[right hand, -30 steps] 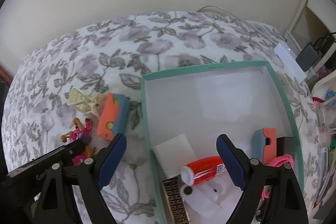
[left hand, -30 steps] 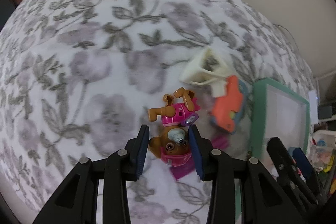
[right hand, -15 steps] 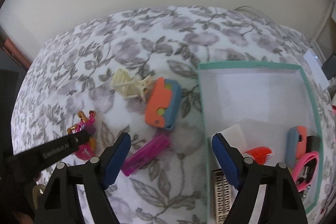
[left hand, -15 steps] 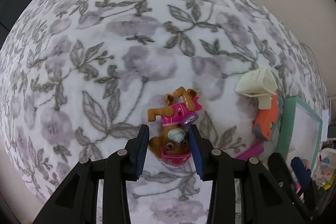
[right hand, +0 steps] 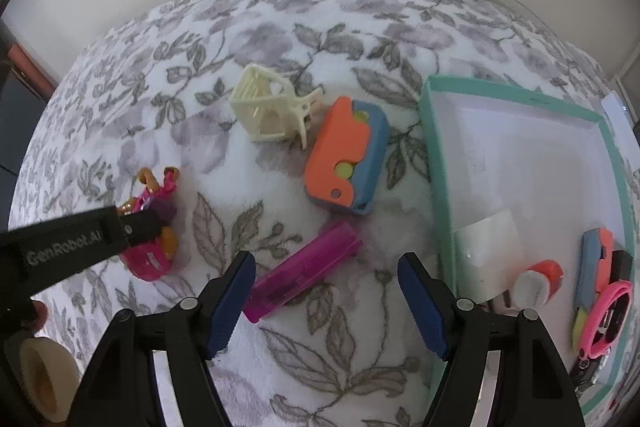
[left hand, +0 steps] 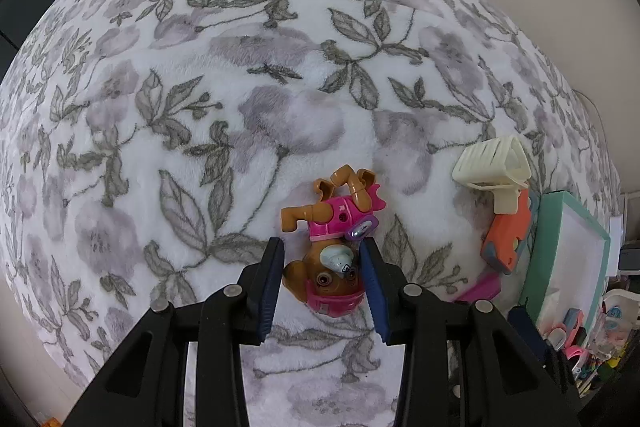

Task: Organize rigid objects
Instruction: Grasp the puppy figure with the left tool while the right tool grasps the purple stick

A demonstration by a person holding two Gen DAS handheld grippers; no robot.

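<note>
A brown toy dog in a pink outfit [left hand: 332, 227] hangs head-first between the blue pads of my left gripper [left hand: 321, 246], which is shut on its head above the floral blanket. In the right wrist view the same toy dog [right hand: 152, 259] shows at the left, under the left gripper's black finger [right hand: 132, 227]. My right gripper [right hand: 326, 261] hovers over a magenta stick-shaped item [right hand: 304, 267]. Its jaws are closing, and the item's upper end lies between them untouched. A cream plastic toy chair [right hand: 272, 107] and an orange-and-blue toy [right hand: 344, 159] lie beyond.
A teal-rimmed white box [right hand: 436, 163] sits at the right. It holds a red-capped bottle [right hand: 540, 283], another orange-and-blue toy [right hand: 596, 267], a pink ring [right hand: 608, 311] and a white card [right hand: 488, 251]. A tape roll [right hand: 40, 375] is at the lower left.
My right gripper swung left from over the box to over the magenta item, sank, and its jaws narrowed. The left gripper carried the toy dog away from the box, then held still.
</note>
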